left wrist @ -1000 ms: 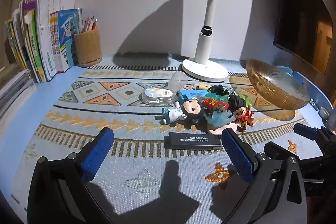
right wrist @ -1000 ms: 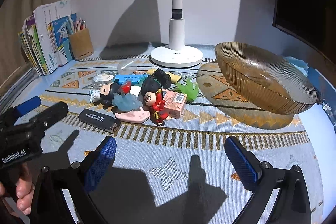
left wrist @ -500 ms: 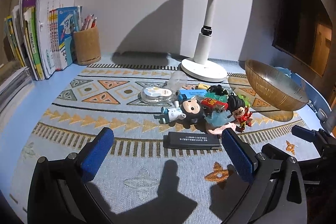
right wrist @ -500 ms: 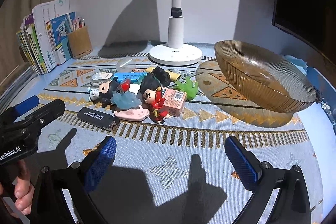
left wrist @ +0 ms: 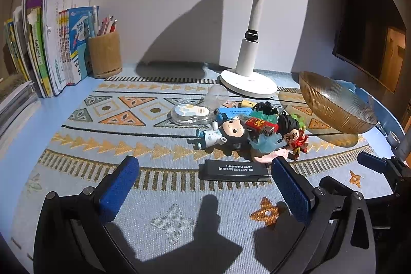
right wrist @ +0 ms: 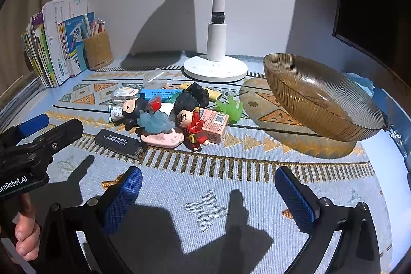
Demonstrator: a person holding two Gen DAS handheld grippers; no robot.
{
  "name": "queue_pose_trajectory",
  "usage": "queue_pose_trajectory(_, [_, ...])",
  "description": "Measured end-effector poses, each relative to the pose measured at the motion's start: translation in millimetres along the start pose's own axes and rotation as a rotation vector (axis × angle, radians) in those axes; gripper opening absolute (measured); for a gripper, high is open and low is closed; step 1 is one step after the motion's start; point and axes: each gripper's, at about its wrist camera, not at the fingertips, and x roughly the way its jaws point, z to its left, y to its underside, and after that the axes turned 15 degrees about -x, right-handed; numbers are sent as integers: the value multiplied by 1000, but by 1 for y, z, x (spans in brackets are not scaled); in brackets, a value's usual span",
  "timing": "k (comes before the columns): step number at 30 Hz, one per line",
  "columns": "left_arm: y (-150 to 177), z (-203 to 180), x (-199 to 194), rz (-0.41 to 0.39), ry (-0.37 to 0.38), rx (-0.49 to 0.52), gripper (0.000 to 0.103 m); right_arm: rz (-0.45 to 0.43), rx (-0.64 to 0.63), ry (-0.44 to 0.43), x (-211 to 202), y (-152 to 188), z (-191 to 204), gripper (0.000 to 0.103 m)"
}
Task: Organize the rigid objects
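Note:
A pile of small rigid things lies mid-mat: a black flat device [left wrist: 235,170] [right wrist: 119,141], a black-headed toy figure [left wrist: 226,135] [right wrist: 128,111], a red-robed figurine [left wrist: 292,136] [right wrist: 191,125], a pink box [right wrist: 214,125], a green toy [right wrist: 231,108], a blue box [left wrist: 232,111] and a clear tape case [left wrist: 190,114]. An amber ribbed glass bowl [left wrist: 334,104] [right wrist: 318,96] stands tilted at the right. My left gripper [left wrist: 205,185] is open and empty just before the black device. My right gripper [right wrist: 208,193] is open and empty, short of the pile.
A white desk lamp [left wrist: 248,82] [right wrist: 215,67] stands behind the pile. Books [left wrist: 51,43] and a cork pen holder [left wrist: 105,55] stand at the back left. The patterned mat [right wrist: 231,171] covers a blue table; its edge curves at the right.
Both grippers have shifted slightly, mainly in view angle; the pile appears a little nearer. Nothing has been grasped or moved.

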Motion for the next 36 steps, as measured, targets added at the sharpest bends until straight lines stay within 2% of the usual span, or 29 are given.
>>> queue_pose_trajectory(8, [1,0,0,4,1,1,102,7,52,-22,2,2,-8,103])
queue_pose_trajectory(18, [2,1,0,2,-5,0,102,8,16,14,1,1,-2,103])
queue_pose_trajectory(36, [2,0,0,1,-6,-2,102,13,16,13,3,0,-1,103])
